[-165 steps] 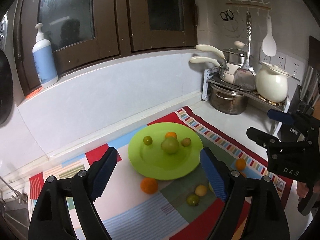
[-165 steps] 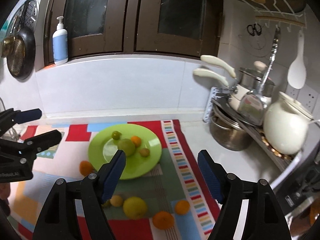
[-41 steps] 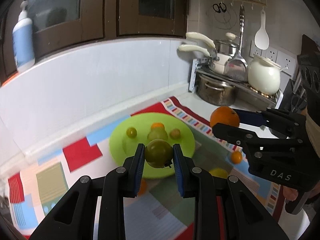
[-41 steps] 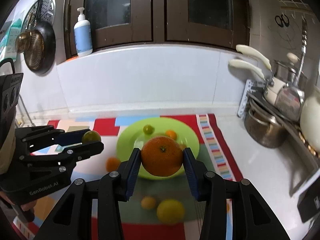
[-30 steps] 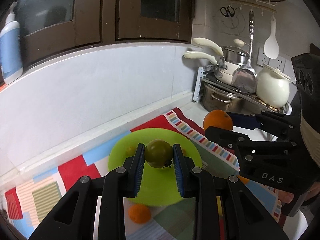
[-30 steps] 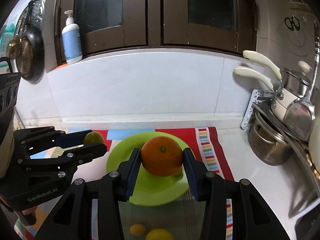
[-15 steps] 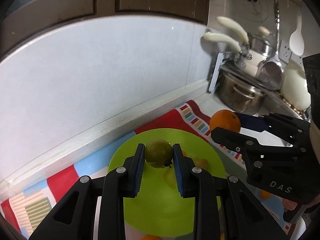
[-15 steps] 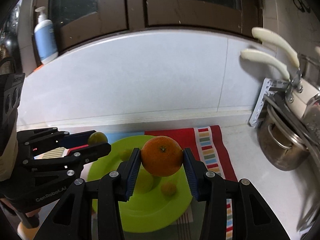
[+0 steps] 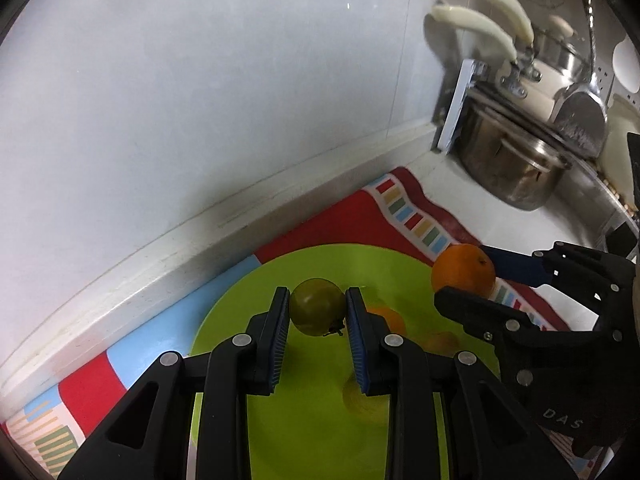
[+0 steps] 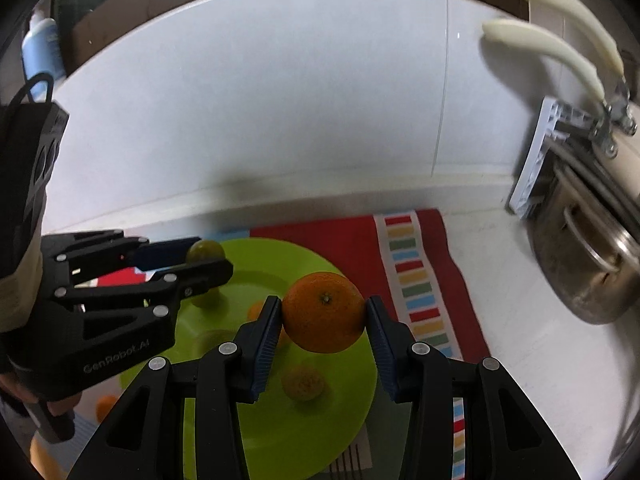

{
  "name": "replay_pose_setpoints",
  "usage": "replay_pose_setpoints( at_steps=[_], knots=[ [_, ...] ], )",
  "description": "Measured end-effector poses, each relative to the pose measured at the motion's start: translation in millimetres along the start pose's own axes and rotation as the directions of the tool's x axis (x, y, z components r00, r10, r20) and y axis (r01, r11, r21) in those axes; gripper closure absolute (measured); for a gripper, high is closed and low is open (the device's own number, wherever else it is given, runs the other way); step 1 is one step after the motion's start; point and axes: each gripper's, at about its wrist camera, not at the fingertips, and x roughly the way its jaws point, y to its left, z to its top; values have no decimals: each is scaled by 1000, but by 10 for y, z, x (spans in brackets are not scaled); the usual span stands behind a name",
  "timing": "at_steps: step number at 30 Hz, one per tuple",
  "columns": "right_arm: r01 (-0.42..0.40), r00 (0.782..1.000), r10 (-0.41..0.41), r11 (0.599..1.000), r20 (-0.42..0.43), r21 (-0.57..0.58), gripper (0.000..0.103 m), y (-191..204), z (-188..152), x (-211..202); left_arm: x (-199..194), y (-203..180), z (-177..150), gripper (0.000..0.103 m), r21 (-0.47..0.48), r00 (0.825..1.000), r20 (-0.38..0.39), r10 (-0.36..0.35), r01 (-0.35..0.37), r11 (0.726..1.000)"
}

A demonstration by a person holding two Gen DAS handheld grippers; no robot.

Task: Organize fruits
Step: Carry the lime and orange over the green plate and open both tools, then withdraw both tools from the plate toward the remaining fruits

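My left gripper (image 9: 316, 312) is shut on a small green fruit (image 9: 316, 311) and hovers over the far part of the lime green plate (image 9: 320, 432). My right gripper (image 10: 322, 318) is shut on a round orange (image 10: 324, 312) above the plate's (image 10: 304, 440) right half. In the left wrist view the right gripper (image 9: 464, 280) with its orange (image 9: 462, 274) shows at the right, over the plate's edge. The left gripper (image 10: 204, 258) with its green fruit (image 10: 205, 251) appears at the left of the right wrist view. Small fruits (image 10: 302, 384) lie blurred on the plate.
The plate rests on a patchwork cloth (image 9: 404, 216) beside the white tiled wall (image 9: 200, 100). At the right stand a steel pot (image 9: 508, 168) and a rack with cream-handled pans (image 10: 560, 48). An orange fruit (image 10: 105, 406) lies on the cloth left of the plate.
Both grippers have moved forward and down toward the plate, each keeping its fruit. The plate and wall now fill more of both views; the cupboards have dropped out of the left wrist view.
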Motion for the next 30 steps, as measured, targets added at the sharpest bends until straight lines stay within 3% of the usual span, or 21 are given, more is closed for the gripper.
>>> replay_pose_setpoints(
  at_steps=[7,11,13,17,19,30],
  knots=[
    [-9,1000,9,1000,-25,21,59,-20,-70,77,86,-7,-35,74,9,1000,-31,3,-2,1000],
    [-1,999,2,1000,-45,19,58,-9,-84,106,22,13,-38,58,4,1000,-20,22,-22,1000],
    [14,999,-13,1000,-39,16,53,-1,-83,88,-43,28,-51,58,0,1000,-10,30,-30,1000],
    [30,999,-30,999,-19,20,52,9,-91,-25,-197,50,-87,55,-5,999,7,51,-51,999],
    [43,999,-43,999,-10,23,46,15,-97,-100,-297,52,-108,53,-9,998,24,60,-60,998],
    [80,993,-81,997,91,14,38,199,-126,-699,-1005,-12,-222,44,-29,989,126,78,-75,997]
  ],
)
